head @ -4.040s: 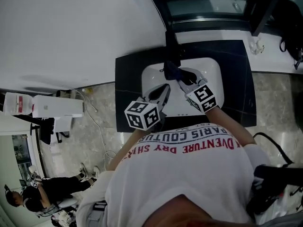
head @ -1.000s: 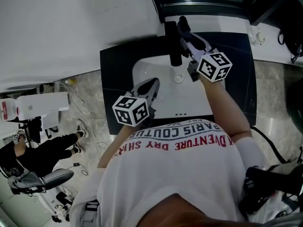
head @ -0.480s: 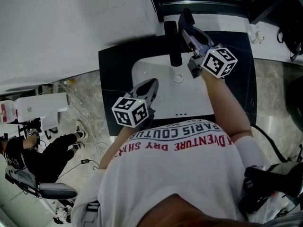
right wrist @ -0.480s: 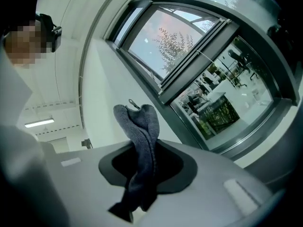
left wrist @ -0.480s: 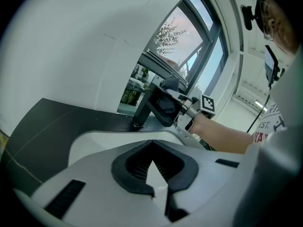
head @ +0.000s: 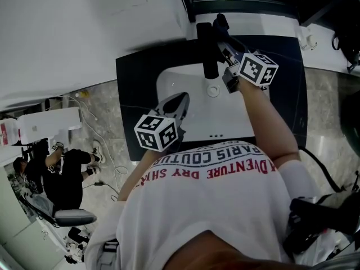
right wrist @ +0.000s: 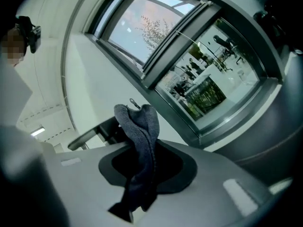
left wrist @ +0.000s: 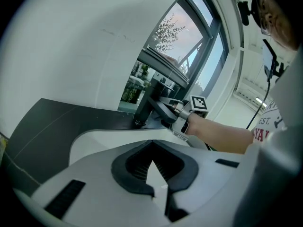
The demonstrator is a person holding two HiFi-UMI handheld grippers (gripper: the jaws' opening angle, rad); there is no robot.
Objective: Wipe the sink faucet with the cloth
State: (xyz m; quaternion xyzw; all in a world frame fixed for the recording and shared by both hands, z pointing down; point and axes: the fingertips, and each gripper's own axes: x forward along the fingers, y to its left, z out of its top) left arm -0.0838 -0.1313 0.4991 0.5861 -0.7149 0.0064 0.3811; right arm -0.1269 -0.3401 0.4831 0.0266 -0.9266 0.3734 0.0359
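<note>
The white shirt (head: 214, 218) reads, upside down, "PARIS COUTU" and seemingly "DVENTURE DRY SHR".

head: steeply down, sink (head: 225, 117) | left: low, toward faucet (left wrist: 143, 108) (shared) | right: upward, window (right wrist: 142, 27)

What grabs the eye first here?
The right gripper, jaws shut on a dark grey cloth, sits close beside the black faucet at the back of the white sink. Whether cloth and faucet touch is unclear. The left gripper, shut and empty, hangs over the sink's front left.
</note>
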